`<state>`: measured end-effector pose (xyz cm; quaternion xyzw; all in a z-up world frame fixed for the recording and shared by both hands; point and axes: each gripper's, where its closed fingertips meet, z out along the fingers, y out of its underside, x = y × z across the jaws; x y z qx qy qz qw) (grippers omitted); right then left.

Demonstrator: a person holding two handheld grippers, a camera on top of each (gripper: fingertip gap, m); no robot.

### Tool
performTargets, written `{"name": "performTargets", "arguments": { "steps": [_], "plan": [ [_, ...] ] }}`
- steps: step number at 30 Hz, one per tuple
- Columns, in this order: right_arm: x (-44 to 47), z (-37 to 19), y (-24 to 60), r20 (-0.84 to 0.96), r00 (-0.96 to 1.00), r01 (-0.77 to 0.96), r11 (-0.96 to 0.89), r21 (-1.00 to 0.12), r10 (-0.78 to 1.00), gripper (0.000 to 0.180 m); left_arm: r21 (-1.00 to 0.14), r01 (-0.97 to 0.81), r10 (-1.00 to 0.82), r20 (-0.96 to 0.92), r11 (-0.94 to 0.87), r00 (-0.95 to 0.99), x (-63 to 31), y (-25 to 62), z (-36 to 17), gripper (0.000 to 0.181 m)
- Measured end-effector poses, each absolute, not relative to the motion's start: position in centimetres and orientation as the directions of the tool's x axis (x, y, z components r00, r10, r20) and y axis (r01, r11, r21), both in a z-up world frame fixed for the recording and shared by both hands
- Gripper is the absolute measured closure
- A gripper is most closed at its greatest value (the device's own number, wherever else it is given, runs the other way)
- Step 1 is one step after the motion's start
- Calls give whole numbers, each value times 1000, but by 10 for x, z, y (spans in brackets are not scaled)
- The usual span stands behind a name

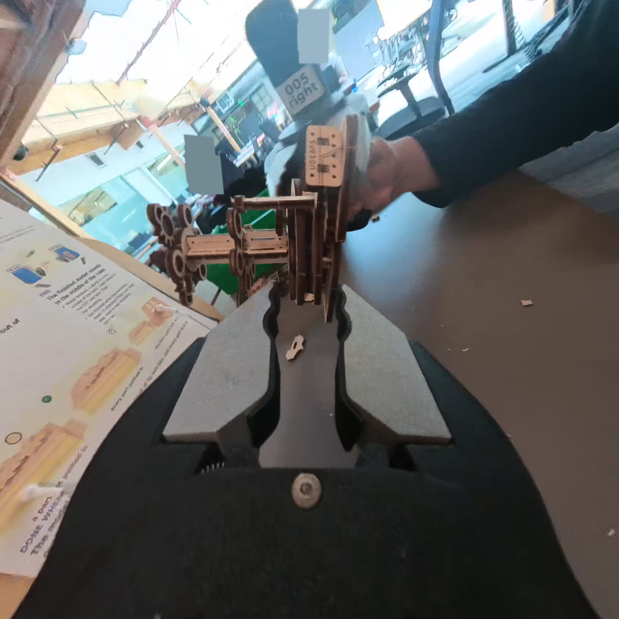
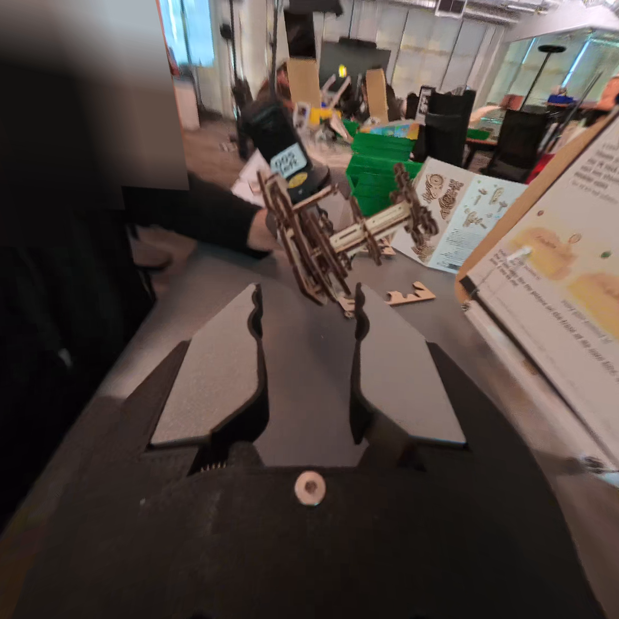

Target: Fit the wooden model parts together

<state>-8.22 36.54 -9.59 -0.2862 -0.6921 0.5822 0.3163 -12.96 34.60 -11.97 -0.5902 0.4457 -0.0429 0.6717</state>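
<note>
The wooden model [image 1: 311, 248] is a stack of brown plates with a pale beam carrying gear rings [image 1: 174, 254] out to the left. My left gripper [image 1: 306, 298] is closed on the lower edge of the plate stack. In the right wrist view the model [image 2: 308, 241] stands tilted, with the left gripper [image 2: 288, 164] behind it. My right gripper [image 2: 308, 294] is open, its tips just short of the model's bottom edge. It also shows in the left wrist view [image 1: 301, 90], behind the top of the model. A small pale piece [image 2: 346, 304] lies by my right fingertip.
A toothed wooden piece [image 2: 410, 294] and a small offcut [image 1: 294, 346] lie on the grey table [image 1: 485, 301]. An instruction board [image 2: 552, 268] stands at the right, shown at the left in the other view [image 1: 83, 335]. A leaflet [image 2: 469, 207] and green crates [image 2: 378, 167] are behind.
</note>
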Motion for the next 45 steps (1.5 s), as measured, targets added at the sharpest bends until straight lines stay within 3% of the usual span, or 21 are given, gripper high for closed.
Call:
{"name": "performTargets", "arguments": {
  "steps": [3, 12, 25, 30, 35, 41, 45],
  "plan": [
    [-87, -108, 362, 291, -548, 26, 364, -931, 784, 134, -795, -441, -588, -606, 416, 536, -123, 335, -113, 151],
    [-83, -109, 329, 487, -532, -70, 537, -841, 693, 144, -771, -436, -636, -633, 465, 441, -103, 325, -119, 151],
    [-81, -116, 322, 584, -478, 24, 675, -738, 656, 159, -811, -380, -727, -575, 445, 375, -99, 312, -123, 148],
    [-87, -105, 324, 654, -384, -63, 689, -722, 651, 155, -784, -375, -673, -618, 494, 406, -105, 311, -103, 150],
    [-93, -115, 330, 747, -321, -57, 776, -629, 582, 152, -760, -445, -650, -643, 474, 405, -111, 314, -103, 151],
    [-102, -134, 359, 642, -361, 48, 701, -712, 677, 133, -688, -619, -545, -707, 379, 451, -134, 335, -126, 152],
    [-108, -155, 376, 578, -389, 125, 662, -739, 718, 130, -622, -735, -464, -753, 270, 467, -148, 349, -140, 153]
  ]
}}
